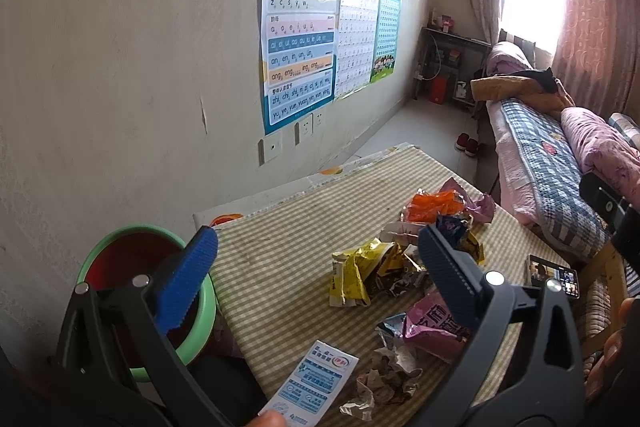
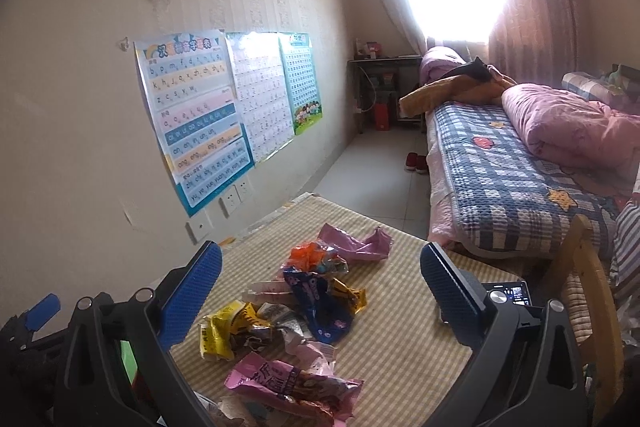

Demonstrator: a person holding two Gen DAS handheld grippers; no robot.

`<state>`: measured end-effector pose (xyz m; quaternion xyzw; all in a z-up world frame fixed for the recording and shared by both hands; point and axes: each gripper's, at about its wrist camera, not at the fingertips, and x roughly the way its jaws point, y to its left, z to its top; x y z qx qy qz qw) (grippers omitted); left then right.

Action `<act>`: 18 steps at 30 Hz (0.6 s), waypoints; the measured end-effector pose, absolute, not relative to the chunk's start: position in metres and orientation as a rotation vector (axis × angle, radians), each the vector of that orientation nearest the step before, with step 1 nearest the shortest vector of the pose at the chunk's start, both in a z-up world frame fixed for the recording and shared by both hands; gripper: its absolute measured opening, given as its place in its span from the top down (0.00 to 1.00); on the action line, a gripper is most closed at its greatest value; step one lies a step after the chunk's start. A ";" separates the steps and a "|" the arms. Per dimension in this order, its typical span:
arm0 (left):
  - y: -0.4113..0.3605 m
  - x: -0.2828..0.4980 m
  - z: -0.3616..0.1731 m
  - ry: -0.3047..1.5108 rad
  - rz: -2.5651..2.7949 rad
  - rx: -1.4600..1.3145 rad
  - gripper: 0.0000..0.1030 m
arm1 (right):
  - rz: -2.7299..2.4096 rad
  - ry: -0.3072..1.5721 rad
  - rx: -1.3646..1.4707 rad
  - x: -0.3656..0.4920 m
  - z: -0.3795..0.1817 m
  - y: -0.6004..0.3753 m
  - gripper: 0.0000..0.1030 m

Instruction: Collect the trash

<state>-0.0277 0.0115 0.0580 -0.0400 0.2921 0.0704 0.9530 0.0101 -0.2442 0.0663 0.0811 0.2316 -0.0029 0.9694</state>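
Both grippers, left gripper (image 1: pixel 316 267) and right gripper (image 2: pixel 320 279), hover wide open and empty over wrappers (image 1: pixel 404 267) scattered on the checked tabletop (image 1: pixel 280 227). No pick begun. Next: close on the yellow wrapper (image 1: pixel 356 275), carry to green bin (image 1: pixel 132 267) at left. Phone (image 1: pixel 554 275) lies near; avoid it.

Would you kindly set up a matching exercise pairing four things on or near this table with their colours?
Things:
1. bin
2. crumpled wrapper at the far table edge
3. wrapper nearest the bin
4. slippers on the floor

Colours:
A. yellow
B. red
C. green rim, red inside
D. pink

Pairs: 1-C, 2-D, 3-A, 4-B
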 end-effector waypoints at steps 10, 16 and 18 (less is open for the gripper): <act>0.008 -0.022 0.046 0.604 0.158 -0.088 0.05 | -0.024 0.478 0.156 0.013 0.066 -0.245 0.07; 0.006 -0.019 0.045 0.608 0.161 -0.089 0.05 | -0.033 0.481 0.156 0.013 0.066 -0.247 0.07; 0.007 -0.019 0.045 0.608 0.163 -0.089 0.05 | -0.034 0.481 0.156 0.013 0.065 -0.246 0.07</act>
